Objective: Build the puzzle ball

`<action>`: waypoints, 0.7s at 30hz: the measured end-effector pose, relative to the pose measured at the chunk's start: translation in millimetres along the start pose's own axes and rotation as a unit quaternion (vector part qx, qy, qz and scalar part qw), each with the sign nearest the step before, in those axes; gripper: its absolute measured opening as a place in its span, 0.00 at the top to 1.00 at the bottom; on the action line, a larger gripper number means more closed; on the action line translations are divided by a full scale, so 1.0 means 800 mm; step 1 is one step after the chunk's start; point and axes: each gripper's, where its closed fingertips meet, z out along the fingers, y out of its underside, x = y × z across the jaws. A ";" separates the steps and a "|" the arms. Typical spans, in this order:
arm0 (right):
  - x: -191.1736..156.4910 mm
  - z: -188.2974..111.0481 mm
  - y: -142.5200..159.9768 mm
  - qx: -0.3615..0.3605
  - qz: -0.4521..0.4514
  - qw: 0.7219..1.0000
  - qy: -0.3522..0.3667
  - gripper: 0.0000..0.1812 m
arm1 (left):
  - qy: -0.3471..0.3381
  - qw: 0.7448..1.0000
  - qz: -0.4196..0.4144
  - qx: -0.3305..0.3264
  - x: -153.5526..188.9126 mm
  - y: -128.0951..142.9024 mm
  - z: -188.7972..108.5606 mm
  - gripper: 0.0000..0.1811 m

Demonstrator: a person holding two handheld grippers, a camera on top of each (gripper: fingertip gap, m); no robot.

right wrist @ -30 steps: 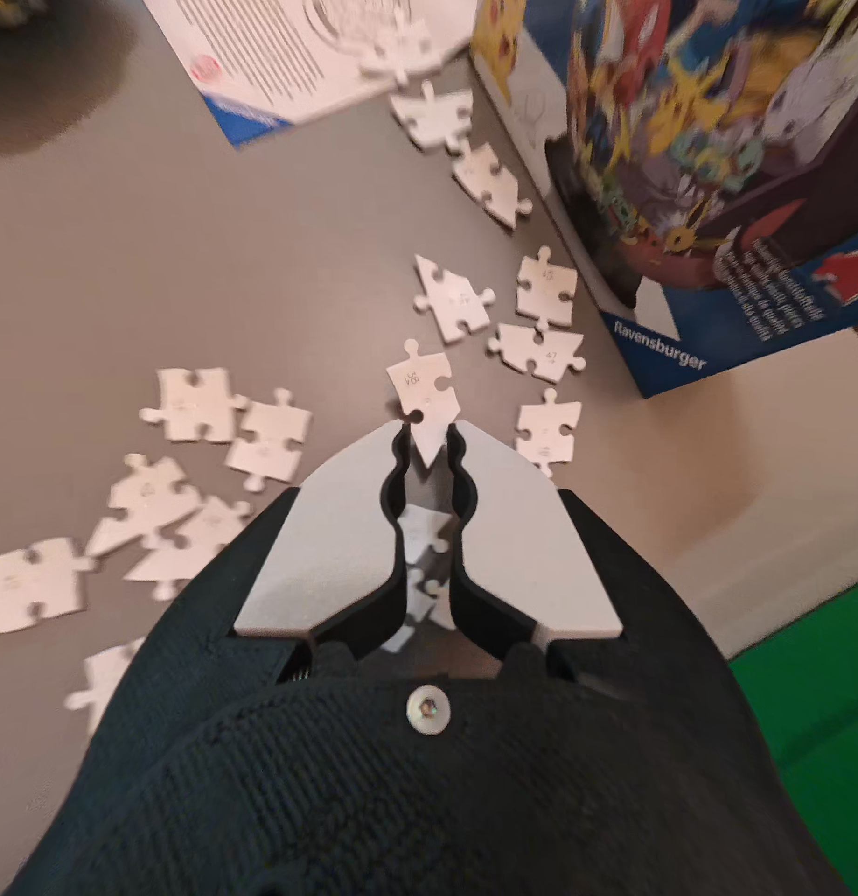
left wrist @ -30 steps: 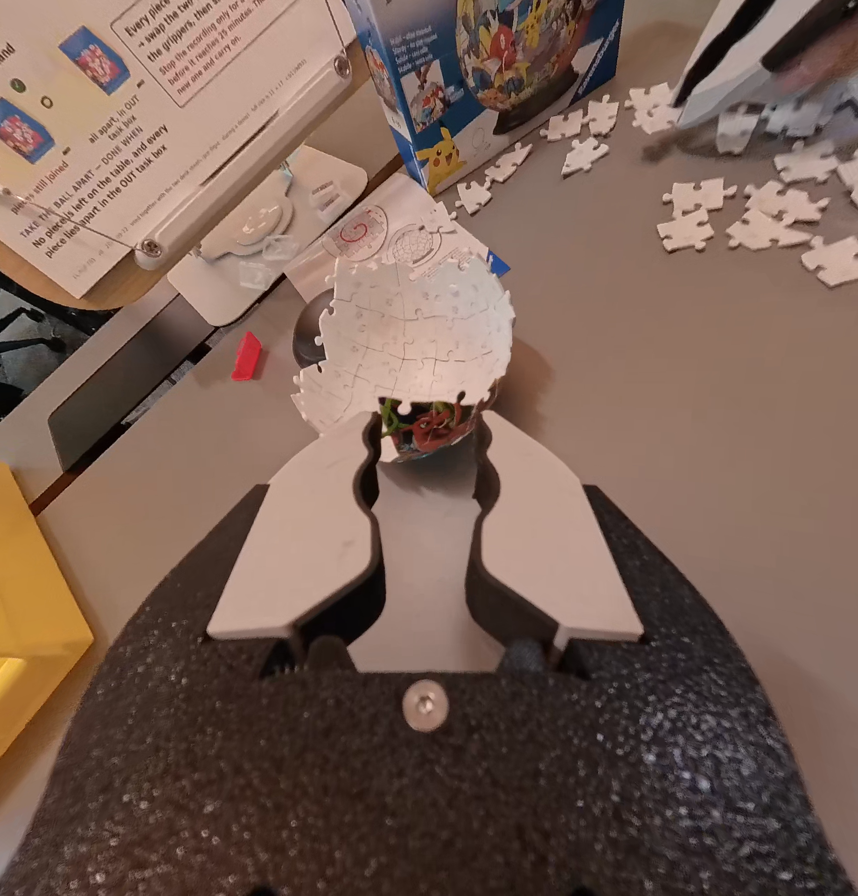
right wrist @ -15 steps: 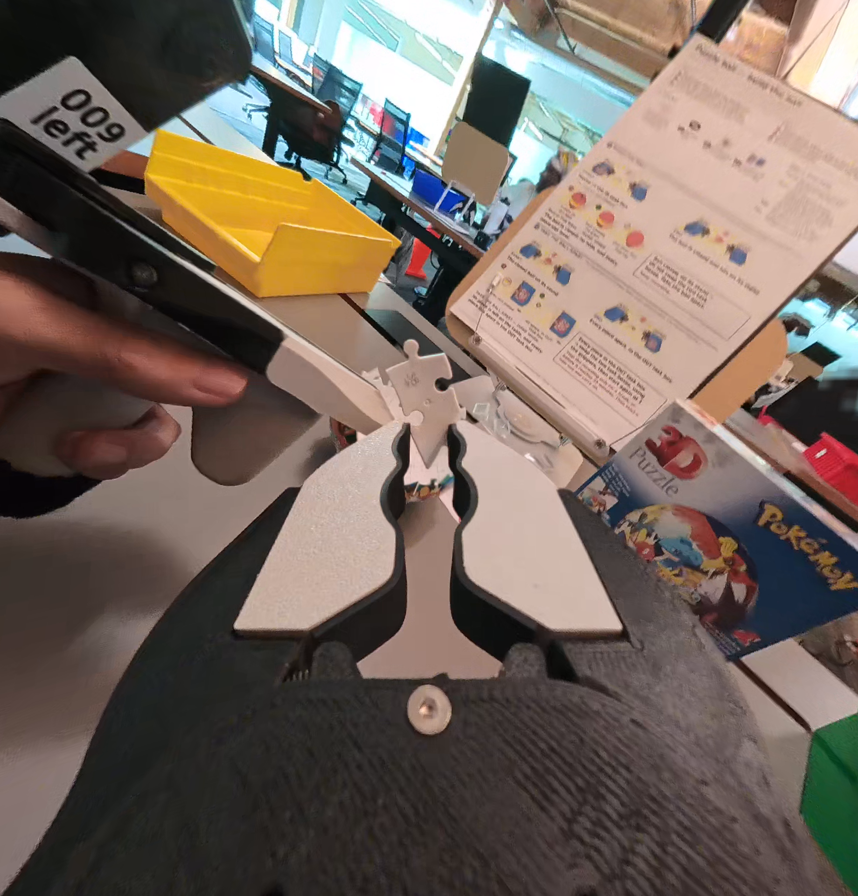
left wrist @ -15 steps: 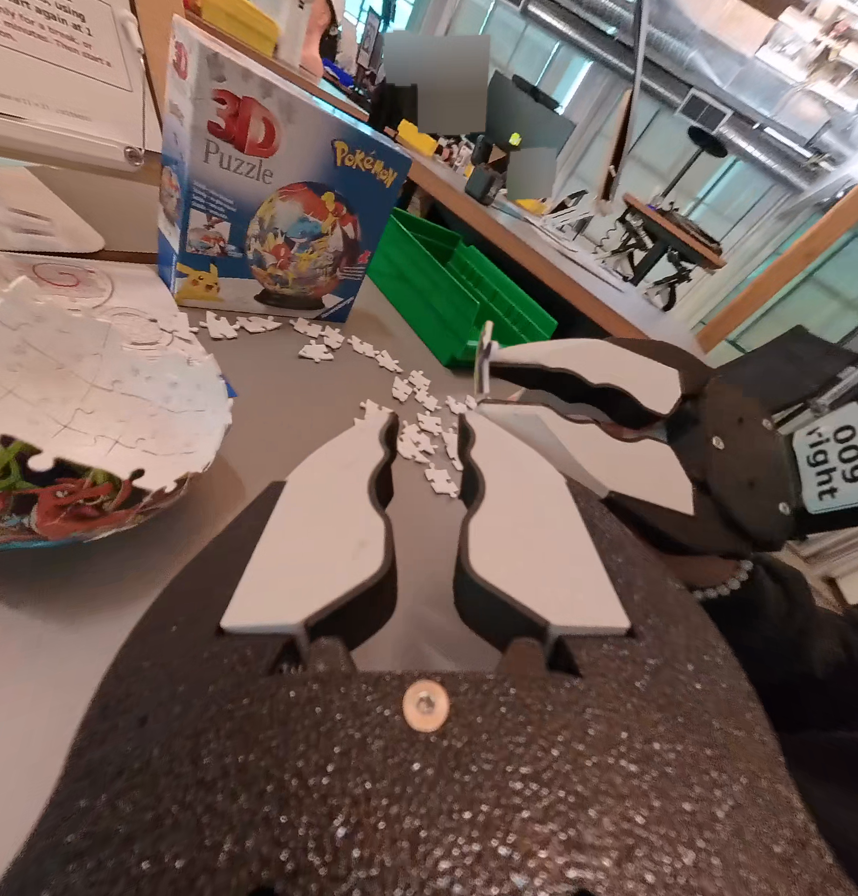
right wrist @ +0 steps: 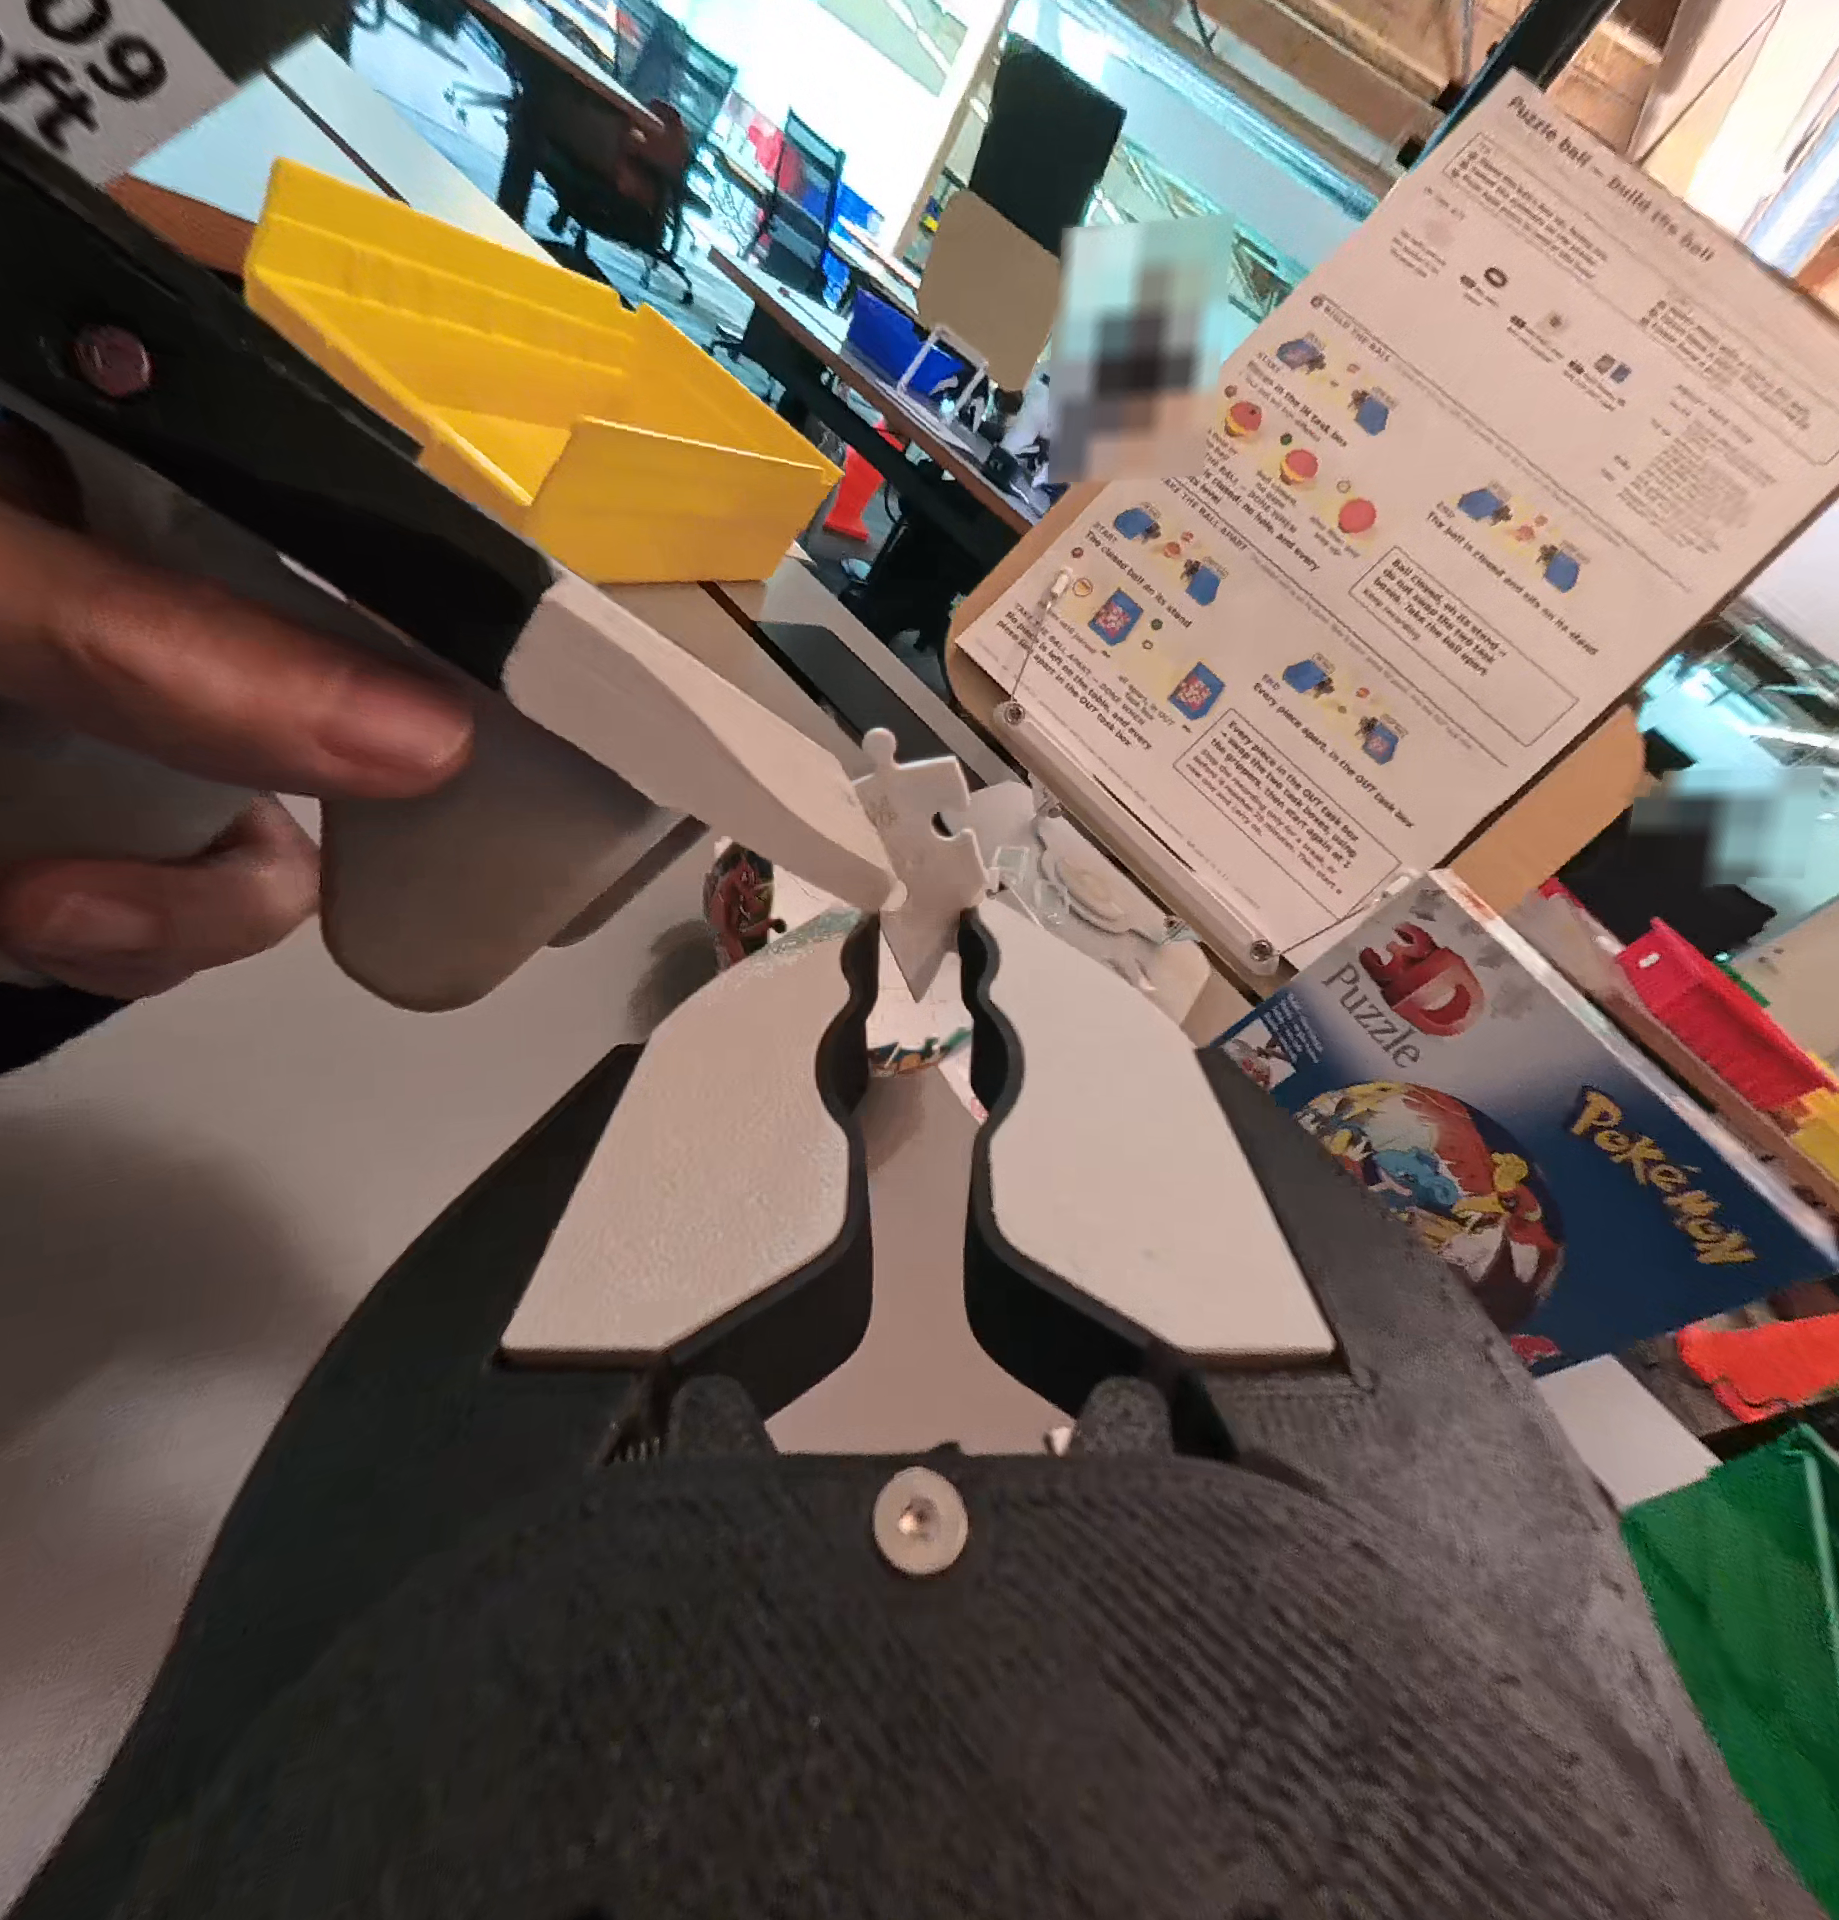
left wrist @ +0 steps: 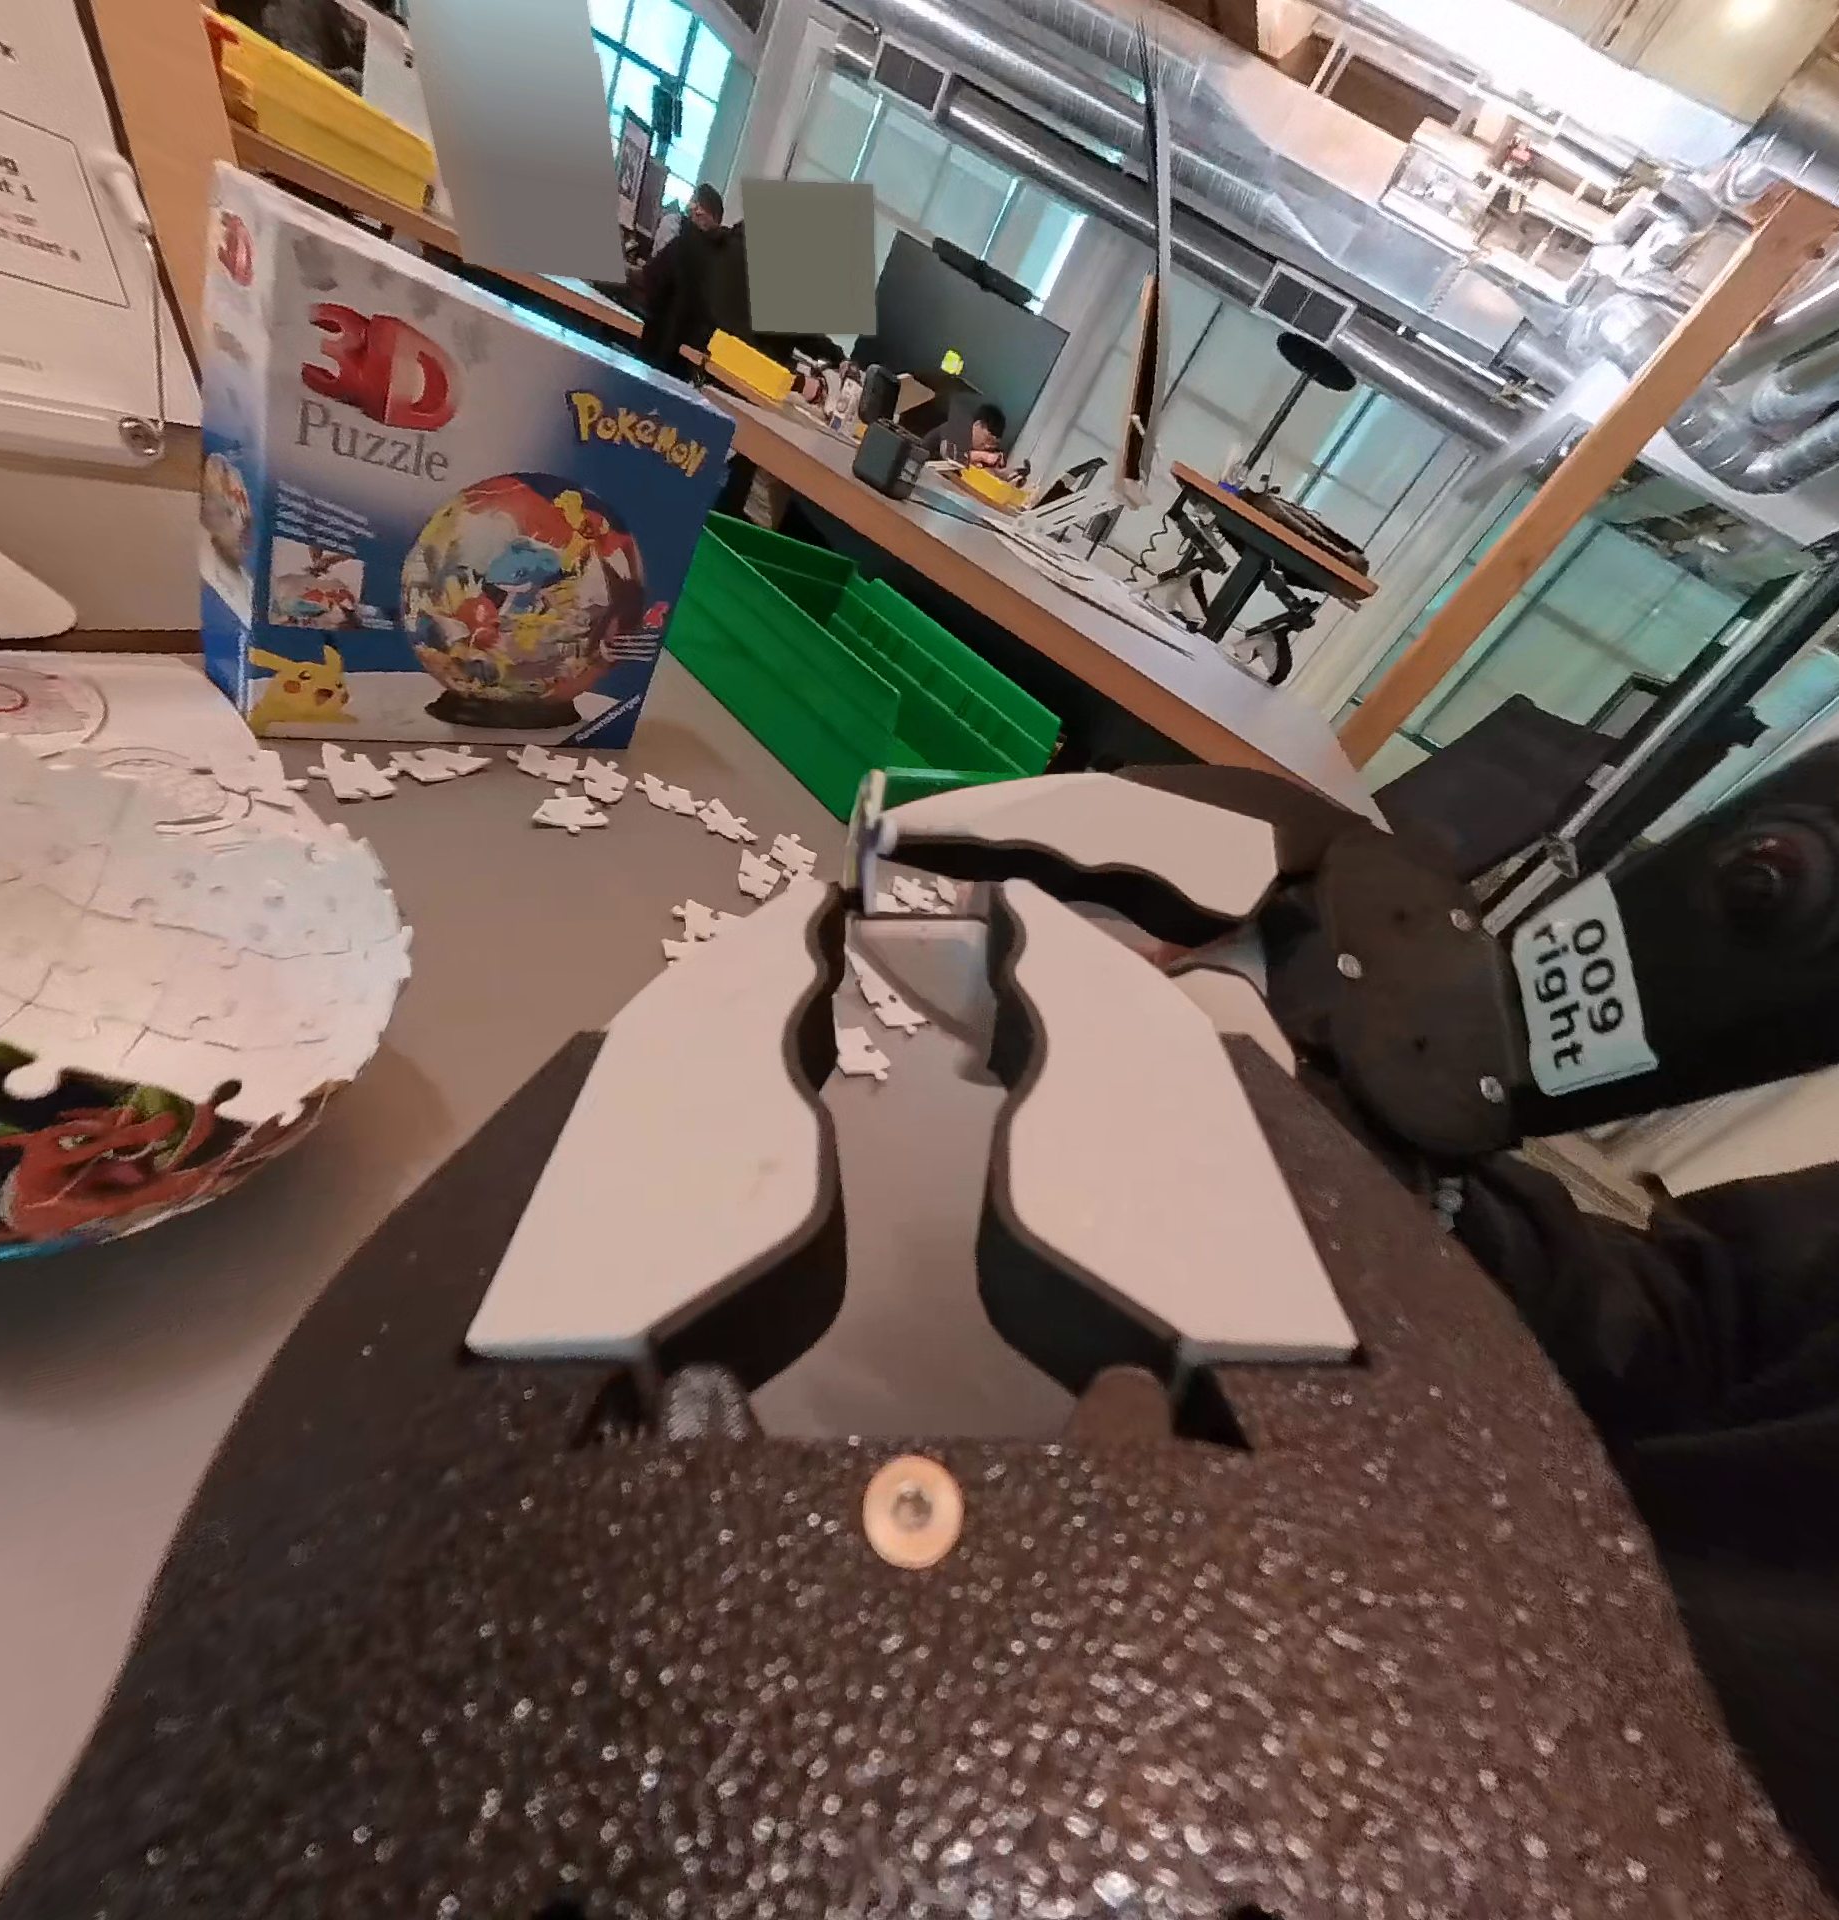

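Observation:
My right gripper is shut on a white puzzle piece and holds it upright in the air. In the left wrist view it comes in from the right with the piece edge-on. My left gripper is open, and the piece stands just above its left fingertip. One of its fingers touches the piece's left edge. The half-built puzzle ball, white side up, sits on the table at the left.
Several loose white pieces lie on the grey table. The puzzle box stands behind them, with green bins to its right. A yellow bin and an instruction board stand at the back. A hand holds the left gripper. Less than 4 cm separates the two grippers' tips.
The right gripper lifted the piece off the table. The left gripper turned from the ball toward it. In the last half second the two closed in, and the left jaws opened wider.

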 end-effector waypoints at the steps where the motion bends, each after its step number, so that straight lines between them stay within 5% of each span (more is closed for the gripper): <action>1: -0.001 0.000 -0.001 0.005 -0.008 1.000 0.003 0.92 | -0.005 1.000 0.003 -0.001 -0.001 0.000 0.000 0.88; 3: -0.003 -0.002 -0.004 0.011 -0.010 1.000 0.003 0.92 | -0.033 0.999 0.018 0.000 -0.009 -0.001 -0.001 0.98; 10: -0.010 -0.001 -0.005 0.013 -0.009 1.000 0.004 1.00 | -0.068 0.996 0.050 -0.017 -0.024 0.005 -0.004 0.99; 16: -0.016 -0.005 -0.012 0.042 0.011 0.998 -0.054 0.94 | -0.090 0.989 0.097 -0.060 -0.040 0.011 -0.009 0.99; 21: -0.012 -0.009 -0.014 0.070 0.046 0.983 -0.164 0.90 | -0.033 0.967 0.167 -0.188 -0.039 0.038 -0.023 0.99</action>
